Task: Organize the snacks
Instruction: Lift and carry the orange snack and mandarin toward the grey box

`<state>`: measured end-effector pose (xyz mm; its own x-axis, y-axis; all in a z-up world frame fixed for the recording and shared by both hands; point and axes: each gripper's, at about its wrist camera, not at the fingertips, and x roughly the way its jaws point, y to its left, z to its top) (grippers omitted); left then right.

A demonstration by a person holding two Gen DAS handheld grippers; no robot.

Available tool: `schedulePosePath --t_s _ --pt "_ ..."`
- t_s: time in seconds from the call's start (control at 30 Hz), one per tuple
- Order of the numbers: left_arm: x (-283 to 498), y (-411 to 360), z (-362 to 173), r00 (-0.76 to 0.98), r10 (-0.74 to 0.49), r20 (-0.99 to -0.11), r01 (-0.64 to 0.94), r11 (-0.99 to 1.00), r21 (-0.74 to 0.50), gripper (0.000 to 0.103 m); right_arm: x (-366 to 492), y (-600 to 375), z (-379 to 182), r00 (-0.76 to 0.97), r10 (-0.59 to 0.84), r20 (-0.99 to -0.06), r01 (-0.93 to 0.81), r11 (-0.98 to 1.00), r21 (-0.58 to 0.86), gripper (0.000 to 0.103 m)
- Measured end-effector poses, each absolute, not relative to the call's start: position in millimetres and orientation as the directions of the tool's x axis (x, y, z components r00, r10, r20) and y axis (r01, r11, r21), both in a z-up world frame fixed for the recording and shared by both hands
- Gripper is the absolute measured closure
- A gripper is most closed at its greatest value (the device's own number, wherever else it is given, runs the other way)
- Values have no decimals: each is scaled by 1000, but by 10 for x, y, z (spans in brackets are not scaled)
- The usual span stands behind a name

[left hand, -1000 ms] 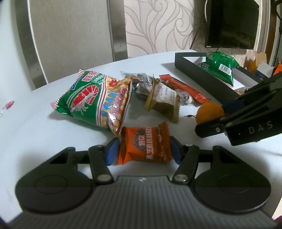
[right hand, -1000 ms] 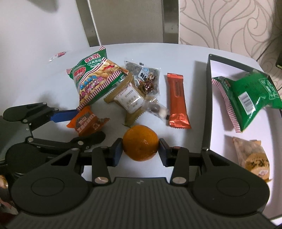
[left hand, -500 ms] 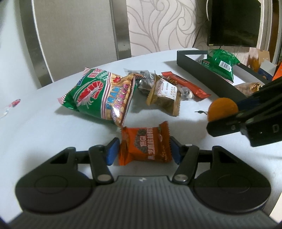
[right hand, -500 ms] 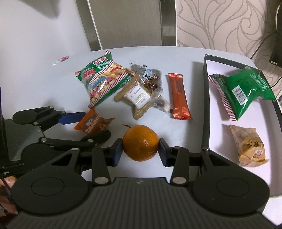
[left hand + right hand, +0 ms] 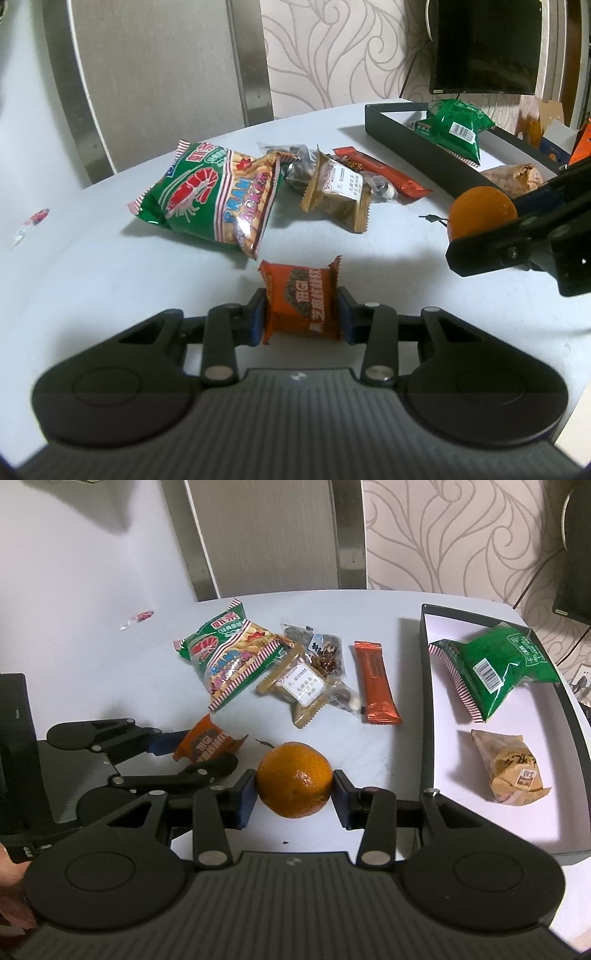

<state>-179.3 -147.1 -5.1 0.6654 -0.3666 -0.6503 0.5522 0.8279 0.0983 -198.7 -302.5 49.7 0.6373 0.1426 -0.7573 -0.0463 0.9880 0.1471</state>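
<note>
The left gripper [image 5: 301, 317] has just closed its jaws onto the orange snack packet [image 5: 300, 301], now squeezed between both pads, its long axis running across from pad to pad and its crimped ends flaring outward, printed face up. Just beyond it on the white table [image 5: 92, 266] lies the prawn cracker bag [image 5: 218, 195], long axis slanting toward the packet, then a tan wrapped cake [image 5: 338, 192] over 1 clear pouch, then a red-orange bar [image 5: 382, 171] pointing toward the black tray [image 5: 399, 127]. The right gripper [image 5: 294, 788] is clamped on the mandarin [image 5: 294, 779], pads touching both sides, beside the tray's near corner. Only the right wrist view shows the tray's floor fully: a green bag [image 5: 495, 668] and a tan pastry packet [image 5: 511, 771].
</note>
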Motion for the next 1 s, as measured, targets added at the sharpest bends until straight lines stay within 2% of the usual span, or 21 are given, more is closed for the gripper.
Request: schedulePosePath --t_s 1.0 --pt "-1850 -1504 157 711 -359 -605 529 839 124 62 -2219 -2996 752 687 186 -702 -89 981 173 54"
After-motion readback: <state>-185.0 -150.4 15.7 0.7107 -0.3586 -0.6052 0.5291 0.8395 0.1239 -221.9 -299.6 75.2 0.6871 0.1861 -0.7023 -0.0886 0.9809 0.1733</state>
